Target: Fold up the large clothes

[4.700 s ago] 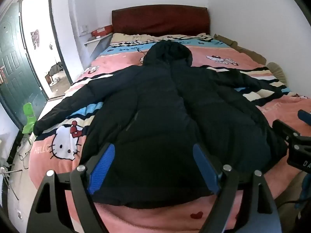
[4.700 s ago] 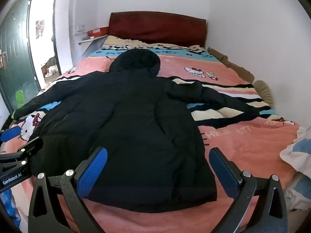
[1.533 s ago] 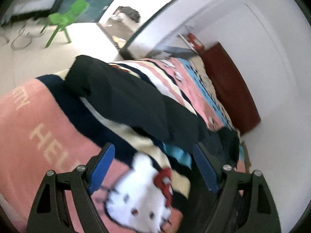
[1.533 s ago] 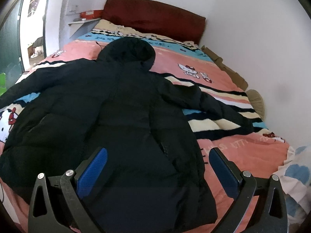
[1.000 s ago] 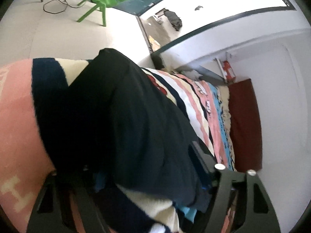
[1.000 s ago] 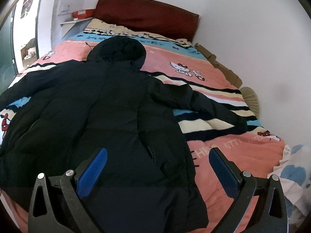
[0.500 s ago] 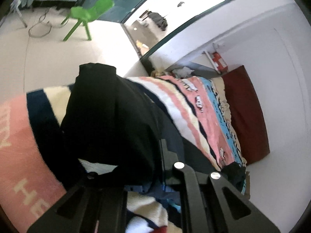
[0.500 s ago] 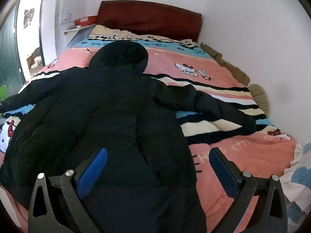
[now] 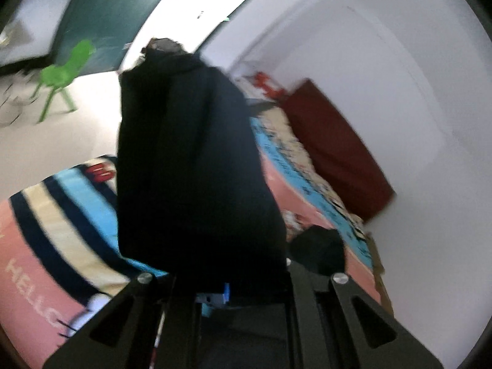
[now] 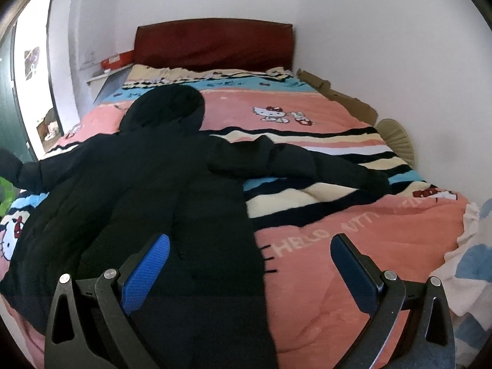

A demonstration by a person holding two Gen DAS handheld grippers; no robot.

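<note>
One sleeve [image 9: 190, 160] of the black hooded coat [image 10: 147, 196] is now off the bed: the left gripper [image 9: 215, 295], whose jaws stood apart around the cuff a second ago, has clenched on it and swung it up, so the dark fabric hangs in front of the left wrist camera, with the green chair [image 9: 61, 73] and doorway beyond. Half a second ago the sleeve was only beginning to rise from the striped blanket [image 10: 353, 236]. That suggests the first fold is under way, the sleeve likely to be carried across the coat's body. The coat itself lies spread on the blanket, hood toward the red headboard [image 10: 212, 46], its other sleeve [image 10: 307, 163] stretched flat. To the right, the right gripper [image 10: 249, 264] hovers above the hem with its blue pads wide apart, grasping nothing.
</note>
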